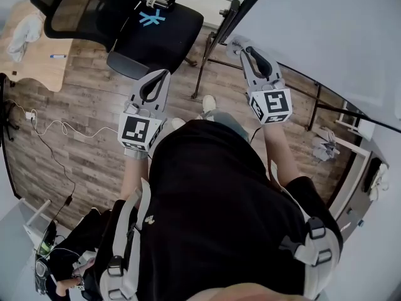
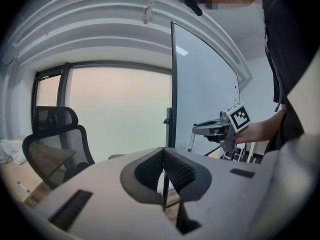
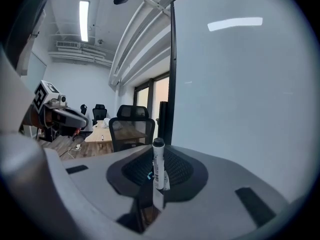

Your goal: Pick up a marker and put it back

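Both closed: left claw (image 1: 161, 75), right claw (image 1: 246, 50)

The white marker (image 3: 158, 164), dark cap uppermost, stands upright, clamped between the jaws of the right gripper (image 3: 155, 181).

Wood floor (image 1: 88, 105), black office chair (image 1: 144, 24)

An office, black mesh swivel chair (image 1: 169, 39) far left, pale wooden desk (image 1: 34, 64) beside it, tall whiteboard (image 3: 240, 84) on the right (black-framed), wood-plank floor (image 1: 75, 105), strip light (image 3: 83, 14) overhead.
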